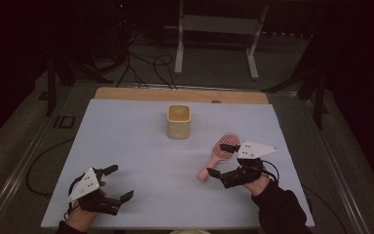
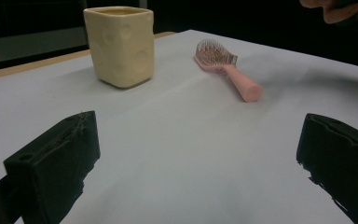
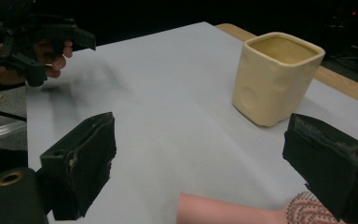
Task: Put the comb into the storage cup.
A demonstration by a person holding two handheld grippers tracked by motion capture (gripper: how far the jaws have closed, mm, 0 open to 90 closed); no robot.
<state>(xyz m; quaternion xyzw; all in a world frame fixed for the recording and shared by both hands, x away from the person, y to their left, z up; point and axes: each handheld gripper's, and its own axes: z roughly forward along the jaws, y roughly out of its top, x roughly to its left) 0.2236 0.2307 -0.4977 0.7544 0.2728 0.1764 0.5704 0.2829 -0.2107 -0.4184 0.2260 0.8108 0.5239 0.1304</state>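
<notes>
Surface: white sheet covers the table and fills the middle of the high view; it looks flat and smooth, with a faint crease running across it in the left gripper view.
Table edge: strip of bare wood shows along the far side of the sheet, in the upper middle of the frame.
Room: dark all around; grey floor behind the table, with black cables at upper centre-left and a white metal stand at the top centre.
Cup: cream square cup stands upright on the sheet, above the centre of the frame, well apart from both grippers.
Hairbrush: pink hairbrush lies flat at right of centre, bristles up, handle toward the lower left.
Right gripper: right gripper is at lower right, jaws wide open on the two sides of the hairbrush; it grips nothing, and I cannot tell if a jaw touches the brush.
Left gripper: left gripper is at lower left, low over the sheet, jaws wide open with nothing between them.
</notes>
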